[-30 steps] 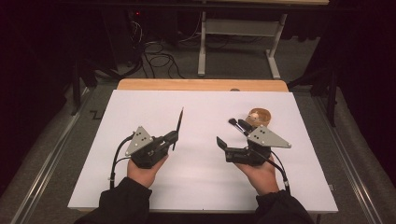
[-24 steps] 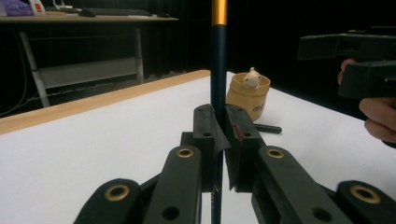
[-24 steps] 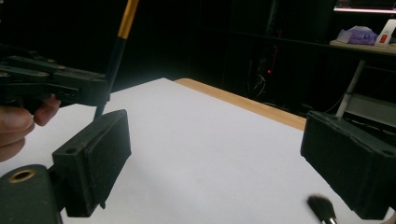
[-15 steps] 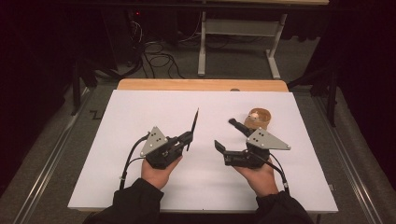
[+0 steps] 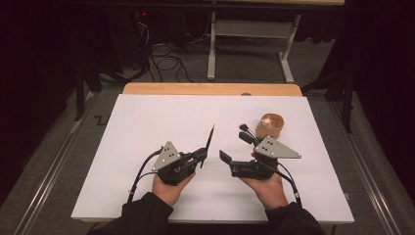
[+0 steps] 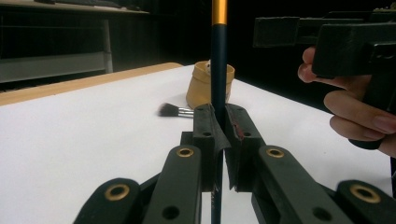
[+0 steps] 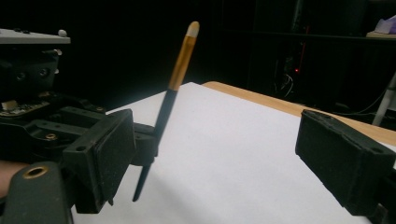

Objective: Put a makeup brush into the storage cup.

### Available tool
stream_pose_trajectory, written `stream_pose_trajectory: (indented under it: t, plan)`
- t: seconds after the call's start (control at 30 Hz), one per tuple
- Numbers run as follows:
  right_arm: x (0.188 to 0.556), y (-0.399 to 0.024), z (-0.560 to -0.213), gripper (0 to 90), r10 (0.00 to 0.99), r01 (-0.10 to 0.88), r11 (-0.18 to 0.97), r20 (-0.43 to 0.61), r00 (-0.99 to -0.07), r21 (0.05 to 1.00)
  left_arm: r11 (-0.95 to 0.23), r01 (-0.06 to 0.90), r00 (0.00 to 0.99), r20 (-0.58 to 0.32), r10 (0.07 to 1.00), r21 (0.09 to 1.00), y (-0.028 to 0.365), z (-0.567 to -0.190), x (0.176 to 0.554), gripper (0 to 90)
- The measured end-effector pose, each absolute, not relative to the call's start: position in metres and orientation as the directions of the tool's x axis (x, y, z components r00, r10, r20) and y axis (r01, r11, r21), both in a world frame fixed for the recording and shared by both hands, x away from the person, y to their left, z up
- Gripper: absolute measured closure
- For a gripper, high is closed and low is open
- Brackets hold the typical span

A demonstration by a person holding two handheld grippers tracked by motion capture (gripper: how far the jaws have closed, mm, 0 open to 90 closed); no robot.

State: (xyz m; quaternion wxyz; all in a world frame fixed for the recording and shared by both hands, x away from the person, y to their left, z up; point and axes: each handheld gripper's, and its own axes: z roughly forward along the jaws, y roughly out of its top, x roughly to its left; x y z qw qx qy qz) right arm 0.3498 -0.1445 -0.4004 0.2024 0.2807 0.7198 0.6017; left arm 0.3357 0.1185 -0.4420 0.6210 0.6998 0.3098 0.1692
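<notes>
Two grippers over the white table. Left gripper: jaws clamped on a slim brush, black handle, gold band toward the tip, leaning toward 12 o'clock. Right gripper: jaws wide apart, nothing between them, and just been closing slightly. Small tan cup at 1 o'clock from it; a second brush lies beside that cup.
</notes>
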Motion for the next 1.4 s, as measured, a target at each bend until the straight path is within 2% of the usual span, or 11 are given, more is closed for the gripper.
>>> stream_pose_trajectory:
  t: [0.33, 0.73, 1.4]
  plan:
    - [0.347, -0.138, -0.403, 13.6, 0.622, 0.190, 0.075, 0.103, -0.777, 0.979, -0.025, 0.223, 0.761, -0.158, 0.629, 0.974, 0.115, -0.443, 0.332, 83.8]
    - [0.347, -0.136, -0.406, 20.7, 0.598, 0.222, 0.041, 0.154, -0.787, 0.974, -0.018, 0.229, 0.777, -0.172, 0.605, 0.973, 0.108, -0.445, 0.328, 83.8]
    - [0.349, -0.135, -0.413, 50.3, 0.563, 0.259, 0.010, 0.209, -0.800, 0.966, -0.041, 0.230, 0.791, -0.162, 0.590, 0.972, 0.099, -0.448, 0.324, 83.8]
